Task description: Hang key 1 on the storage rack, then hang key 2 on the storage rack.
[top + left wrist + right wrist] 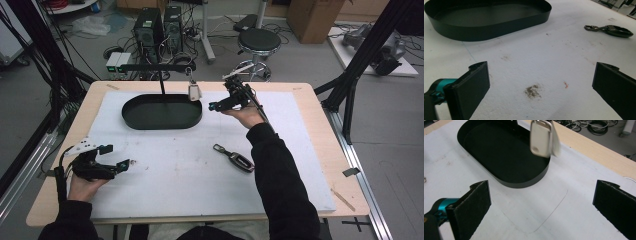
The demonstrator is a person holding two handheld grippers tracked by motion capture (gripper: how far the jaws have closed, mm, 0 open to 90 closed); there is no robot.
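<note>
At the near left of the desk (310,130) the left gripper (125,164) rests low, jaws apart and empty, seemingly waiting. Farther right, a black tray (162,111) carries a stand whose hook holds a silver tag (194,92). The right gripper (215,106), jaws apart, faces it, probably to take it. A key fob (235,158) lies nearer.
</note>
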